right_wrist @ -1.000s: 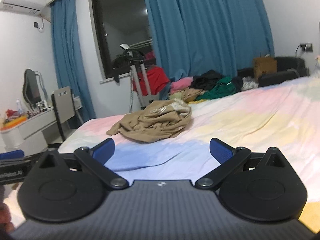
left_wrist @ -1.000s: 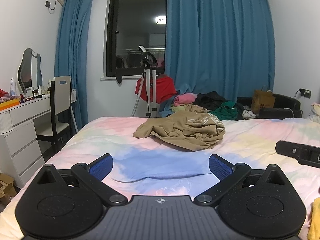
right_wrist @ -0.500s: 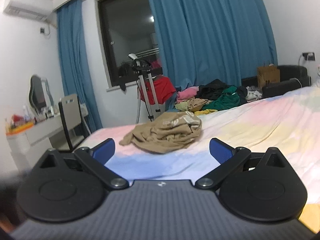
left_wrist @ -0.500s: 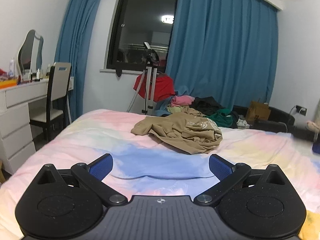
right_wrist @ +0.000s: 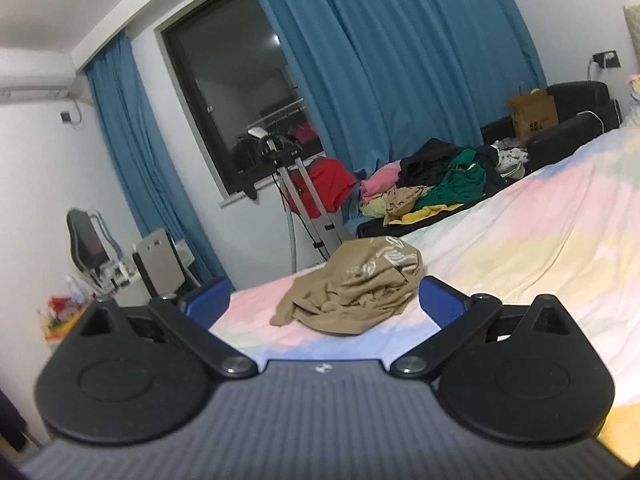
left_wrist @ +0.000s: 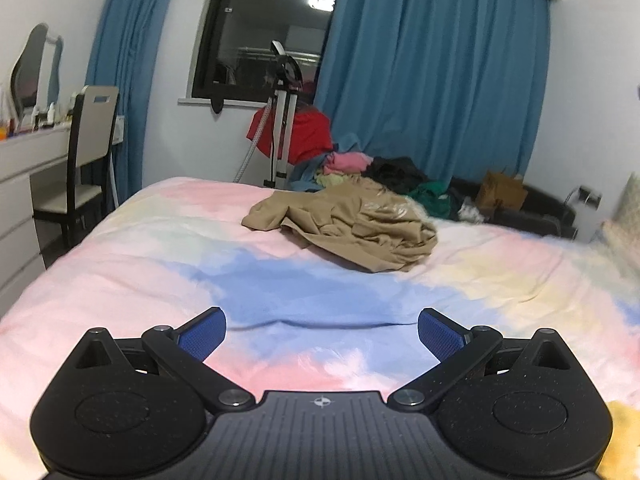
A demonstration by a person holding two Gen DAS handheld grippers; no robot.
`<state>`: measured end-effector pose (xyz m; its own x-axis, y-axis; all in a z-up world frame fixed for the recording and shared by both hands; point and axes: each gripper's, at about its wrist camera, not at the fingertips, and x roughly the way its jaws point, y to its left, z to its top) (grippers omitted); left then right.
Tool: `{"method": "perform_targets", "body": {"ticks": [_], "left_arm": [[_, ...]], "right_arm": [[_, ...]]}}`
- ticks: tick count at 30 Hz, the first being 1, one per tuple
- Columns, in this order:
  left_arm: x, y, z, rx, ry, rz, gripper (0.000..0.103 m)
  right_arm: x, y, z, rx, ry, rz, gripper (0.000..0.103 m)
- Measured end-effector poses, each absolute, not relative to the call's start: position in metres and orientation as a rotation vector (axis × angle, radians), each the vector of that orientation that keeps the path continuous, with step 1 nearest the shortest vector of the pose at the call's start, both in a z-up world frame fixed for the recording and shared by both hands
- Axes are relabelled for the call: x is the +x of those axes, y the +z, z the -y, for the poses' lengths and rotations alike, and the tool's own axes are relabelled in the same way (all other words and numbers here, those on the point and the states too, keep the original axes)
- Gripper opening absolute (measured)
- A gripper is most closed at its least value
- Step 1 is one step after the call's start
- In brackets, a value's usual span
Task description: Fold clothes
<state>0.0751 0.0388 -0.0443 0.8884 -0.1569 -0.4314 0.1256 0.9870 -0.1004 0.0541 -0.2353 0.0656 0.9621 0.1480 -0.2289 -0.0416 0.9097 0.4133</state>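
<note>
Nearest to us in the left wrist view, our left gripper (left_wrist: 322, 334) has its jaws spread wide, the blue pads (left_wrist: 202, 334) well apart and holding nothing, poised over a bed (left_wrist: 120, 264) covered in a pastel sheet of pink, blue and yellow patches. Beyond the jaws, across a stretch of blue and pink sheet, lies a crumpled tan garment (left_wrist: 352, 228), bunched in a loose heap on the bed and well apart from the fingertips, a little to the right of the gap between them. In the right wrist view, our right gripper (right_wrist: 324, 300) also has its jaws spread wide and grips nothing; the view is tilted. Here the tan garment (right_wrist: 356, 292) appears in the open space between the two blue pads (right_wrist: 442, 302), yet it lies farther off on the sheet and touches neither one. A pale printed pattern shows on its upper folds. Past the far edge of the bed sits a heap of other clothes (right_wrist: 432, 188) in pink, black, green and yellow. Behind that stand a metal tripod stand (left_wrist: 282, 120) with something red behind it, a dark window (left_wrist: 264, 36) and long blue curtains (left_wrist: 432, 80). At the far left are a chair (left_wrist: 86, 148) and a white dresser (left_wrist: 20, 184).
</note>
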Motion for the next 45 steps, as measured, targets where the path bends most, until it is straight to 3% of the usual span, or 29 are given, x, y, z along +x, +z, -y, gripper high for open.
{"method": "perform_targets", "body": {"ticks": [10, 19, 22, 24, 25, 27, 28, 29, 35, 45], "left_arm": [[0.26, -0.084, 0.0, 0.078, -0.098, -0.51, 0.103], [0.438, -0.107, 0.023, 0.054, -0.077, -0.548, 0.102], [0.475, -0.121, 0.038, 0.049, -0.092, -0.584, 0.095], [0.493, -0.131, 0.044, 0.053, -0.076, -0.618, 0.083], [0.5, -0.137, 0.046, 0.048, -0.058, -0.633, 0.071], [0.502, -0.138, 0.047, 0.002, -0.062, -0.638, 0.048], [0.502, -0.138, 0.047, -0.026, -0.069, -0.638, 0.023], [0.499, -0.134, 0.046, -0.05, -0.071, -0.626, 0.01], [0.432, -0.081, 0.048, -0.071, -0.119, -0.483, 0.006], [0.235, -0.006, 0.045, -0.091, -0.285, -0.335, 0.005]], "right_arm": [[0.117, -0.055, 0.277, 0.427, 0.076, -0.323, 0.103], [0.185, -0.105, 0.294, 0.465, 0.078, -0.349, 0.103], [0.203, -0.123, 0.295, 0.485, 0.105, -0.377, 0.102], [0.212, -0.133, 0.296, 0.501, 0.123, -0.393, 0.102], [0.217, -0.138, 0.297, 0.509, 0.133, -0.4, 0.102], [0.223, -0.145, 0.297, 0.521, 0.146, -0.414, 0.102], [0.224, -0.148, 0.297, 0.524, 0.149, -0.416, 0.102], [0.223, -0.149, 0.297, 0.525, 0.15, -0.414, 0.102], [0.211, -0.143, 0.297, 0.496, 0.106, -0.341, 0.102], [0.167, -0.107, 0.286, 0.39, 0.07, -0.217, 0.102]]}}
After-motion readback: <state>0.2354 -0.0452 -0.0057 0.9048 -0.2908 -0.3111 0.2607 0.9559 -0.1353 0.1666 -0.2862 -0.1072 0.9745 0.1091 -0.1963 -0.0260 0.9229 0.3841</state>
